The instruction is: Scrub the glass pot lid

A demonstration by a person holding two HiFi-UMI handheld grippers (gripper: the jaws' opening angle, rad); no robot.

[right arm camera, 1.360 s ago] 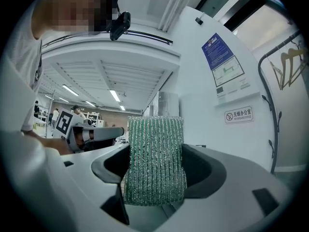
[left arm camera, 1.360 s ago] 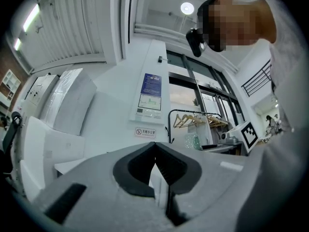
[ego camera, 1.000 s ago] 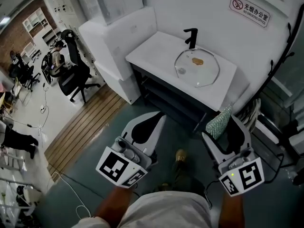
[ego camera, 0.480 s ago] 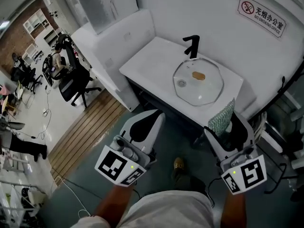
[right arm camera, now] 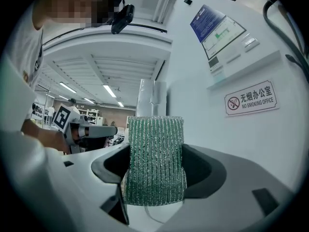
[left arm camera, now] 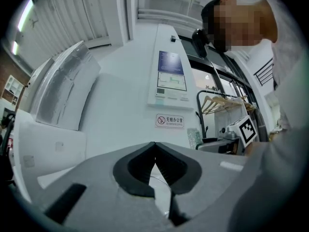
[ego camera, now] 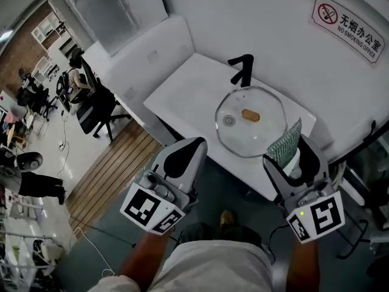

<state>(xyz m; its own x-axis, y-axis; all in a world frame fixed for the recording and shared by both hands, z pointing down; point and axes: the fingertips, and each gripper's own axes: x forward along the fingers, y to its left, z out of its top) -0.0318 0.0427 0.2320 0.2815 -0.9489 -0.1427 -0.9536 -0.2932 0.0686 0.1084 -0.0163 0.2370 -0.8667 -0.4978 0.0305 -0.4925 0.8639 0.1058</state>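
The round glass pot lid (ego camera: 250,121) lies over the sink in the white counter (ego camera: 182,90), with a brown knob at its middle. A black faucet (ego camera: 241,69) stands just behind it. My right gripper (ego camera: 293,143) is shut on a green scrubbing pad (ego camera: 284,143), which stands upright between its jaws (right arm camera: 155,161) near the lid's right rim. My left gripper (ego camera: 193,145) is shut with nothing in it (left arm camera: 154,149), at the counter's front edge, left of the lid.
A white wall with a no-smoking sign (ego camera: 349,29) backs the counter. A white box-shaped unit (ego camera: 146,47) stands to the counter's left. Office chairs (ego camera: 91,105) and wooden floor planks (ego camera: 109,169) lie far left. My shoe (ego camera: 229,218) shows below.
Both grippers have moved forward toward the counter. The lid, once well ahead, now lies just in front of the jaws. The green pad stays in the right gripper.
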